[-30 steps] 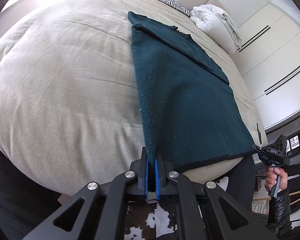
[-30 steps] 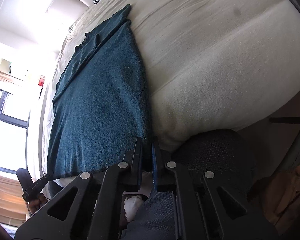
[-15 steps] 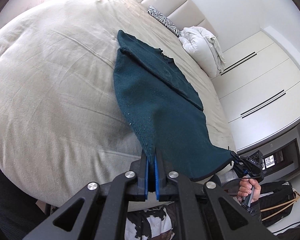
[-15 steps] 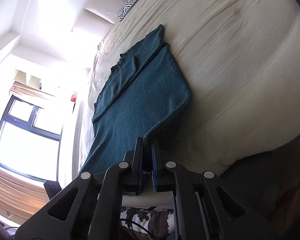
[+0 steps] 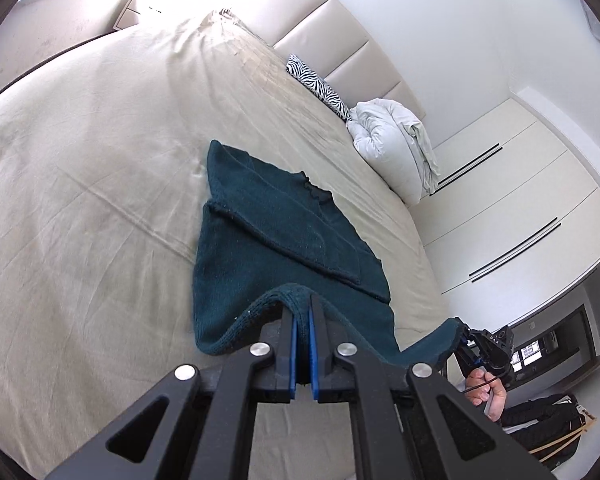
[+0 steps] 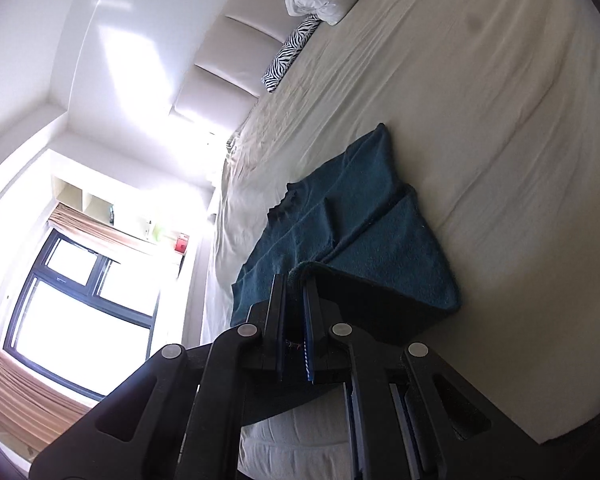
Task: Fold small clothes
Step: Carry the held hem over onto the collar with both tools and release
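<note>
A dark teal knitted garment [image 5: 284,240] lies on the beige bed, with a sleeve folded across its body. My left gripper [image 5: 302,300] is shut on one corner of its near hem, lifted above the mattress. In the right wrist view the same garment [image 6: 364,232] shows its near edge raised and curling over. My right gripper [image 6: 294,280] is shut on the other hem corner. The right gripper [image 5: 466,338] also appears in the left wrist view, with the hem stretched between the two. The collar end rests flat on the bed.
The beige bed [image 5: 80,200] spreads wide to the left of the garment. A zebra-print pillow [image 5: 320,88] and a bundled white duvet [image 5: 392,148] lie by the padded headboard. White wardrobe doors [image 5: 520,216] stand to the right. A window [image 6: 76,312] lies beyond the bed.
Both grippers have risen and moved toward the headboard, carrying the hem. The near half of the garment has lifted off the bed edge and now arches over the flat half.
</note>
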The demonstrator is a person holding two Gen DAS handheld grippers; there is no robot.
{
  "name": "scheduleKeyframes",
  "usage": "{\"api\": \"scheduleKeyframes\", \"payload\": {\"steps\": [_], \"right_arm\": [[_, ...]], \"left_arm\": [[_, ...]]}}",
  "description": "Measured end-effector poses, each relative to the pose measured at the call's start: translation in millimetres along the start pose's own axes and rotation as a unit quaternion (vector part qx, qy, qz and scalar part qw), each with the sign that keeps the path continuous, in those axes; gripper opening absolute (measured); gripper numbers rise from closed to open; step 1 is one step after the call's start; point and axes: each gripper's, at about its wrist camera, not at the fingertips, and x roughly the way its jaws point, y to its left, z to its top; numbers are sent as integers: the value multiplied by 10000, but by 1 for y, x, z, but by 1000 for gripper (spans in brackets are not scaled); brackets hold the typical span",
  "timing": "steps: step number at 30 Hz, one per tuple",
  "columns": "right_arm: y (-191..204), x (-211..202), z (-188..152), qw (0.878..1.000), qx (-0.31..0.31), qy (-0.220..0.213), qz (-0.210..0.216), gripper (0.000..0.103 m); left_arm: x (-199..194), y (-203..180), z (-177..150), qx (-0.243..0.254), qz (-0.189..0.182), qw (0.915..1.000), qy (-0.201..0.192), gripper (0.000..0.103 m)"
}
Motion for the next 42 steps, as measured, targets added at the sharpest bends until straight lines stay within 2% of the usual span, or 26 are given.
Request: {"api": "scheduleKeyframes", "payload": {"steps": [7, 11, 18, 27, 37, 38, 39, 40, 42], "right_arm": [[8, 53, 59, 9995, 59, -293, -114, 6], [2, 94, 91, 9989, 177, -361, -239, 6], [-18, 176, 135, 9967, 292, -341, -683, 6], [-47, 259, 172, 9912, 350, -265, -1251, 6], [-68, 313, 191, 9862, 303, -149, -1618, 8], [-69, 317, 191, 9852, 300, -77, -1685, 8], [-70, 323, 193, 9838, 286, -5, -1769, 9], [-71, 328, 194, 9830, 266, 50, -1814, 10], [-66, 331, 195, 9833, 132, 43, -1815, 21]], "left_arm": [[56, -3, 69, 29, 152, 9998, -132, 6], [92, 4, 102, -118, 201, 9997, -114, 6], [154, 22, 149, -326, 444, 9985, -74, 6], [229, 63, 183, -480, 948, 9942, 136, 6], [278, 76, 196, -470, 1189, 9911, 359, 9], [278, 75, 195, -445, 1157, 9916, 357, 10], [276, 73, 194, -425, 1102, 9924, 338, 19], [274, 72, 193, -411, 1097, 9926, 313, 34], [265, 71, 192, -429, 1113, 9927, 201, 48]]}}
